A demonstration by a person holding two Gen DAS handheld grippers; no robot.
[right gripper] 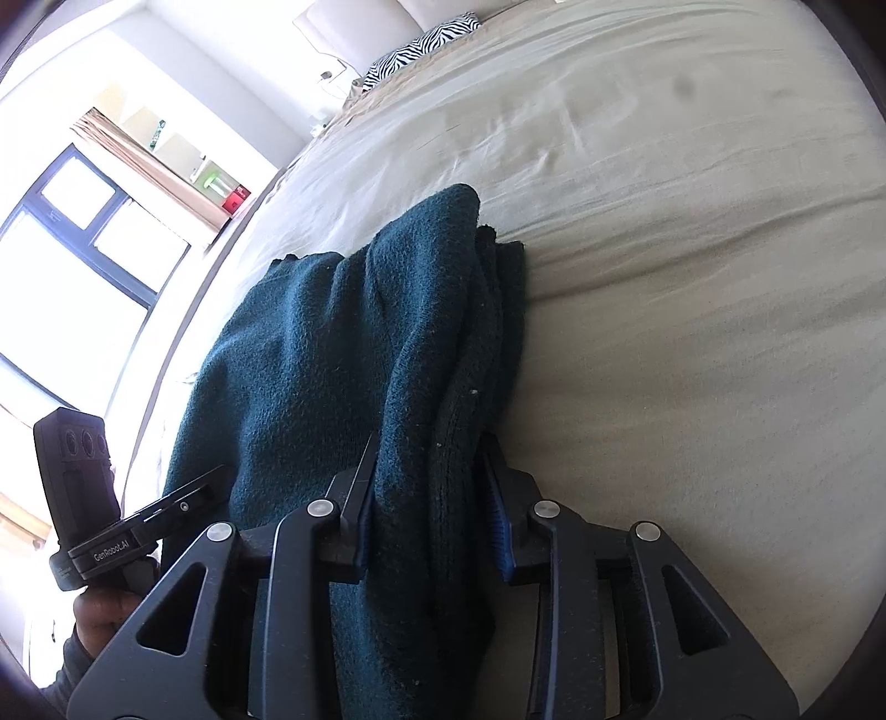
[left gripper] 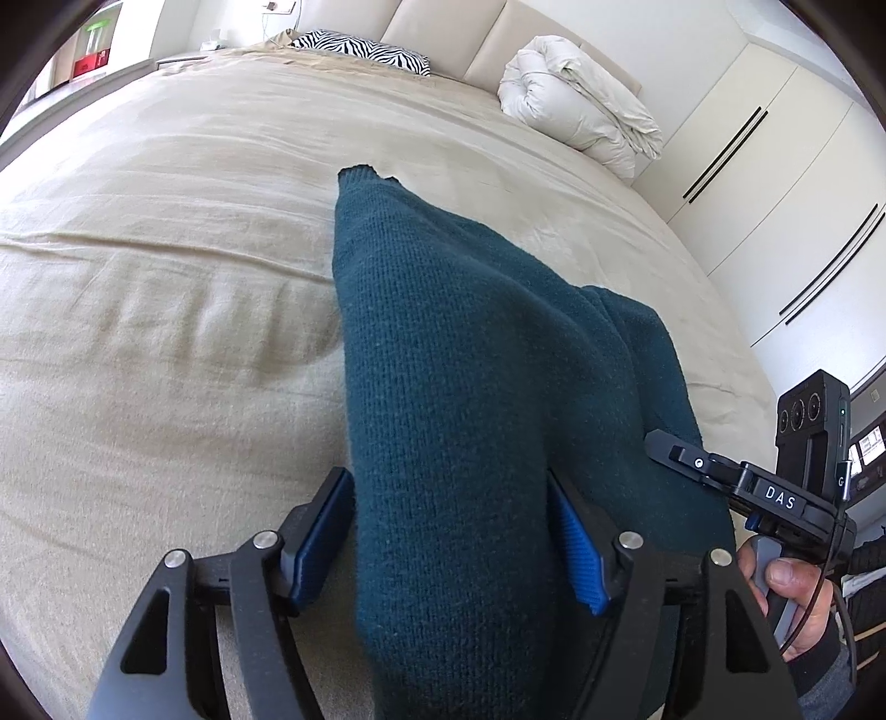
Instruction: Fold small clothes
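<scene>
From the left wrist camera, the left gripper [left gripper: 451, 531] has its two blue-padded fingers [left gripper: 578, 548] spread apart, and a dark teal knitted garment [left gripper: 470, 360] runs between them. The left pad sits just beside the cloth edge and the right pad lies against a fold, with no visible squeeze, so the jaws stand apart around the cloth instead of clamping it. The garment stretches away from the gripper across a beige bed cover [left gripper: 166, 277] and ends in a narrow ribbed end well up the bed. One garment is seen here, bunched into long folds. To the left of it the cover lies bare and wide, with shallow creases. At the far end lie one zebra-print pillow [left gripper: 365, 50] and one rolled white duvet [left gripper: 576, 111]; white wardrobe doors [left gripper: 775, 194] close off the right side. At the right edge, the right gripper's body [left gripper: 775, 493] and the hand [left gripper: 786, 598] holding it are in view.

From the right wrist camera, the right gripper [right gripper: 432, 520] has a thick fold of the same teal garment [right gripper: 332, 343] filling the narrow gap between its two fingers, both pads touching the cloth: it grips the fold. The garment's stacked edges run along its right side. Right of that, the bed cover [right gripper: 692, 332] is bare out to the picture's rim. To the left, the bed edge meets a bright window [right gripper: 83, 249]. The left gripper's body [right gripper: 83, 498] shows low on the left, and the hand [right gripper: 105, 609] holding it.
</scene>
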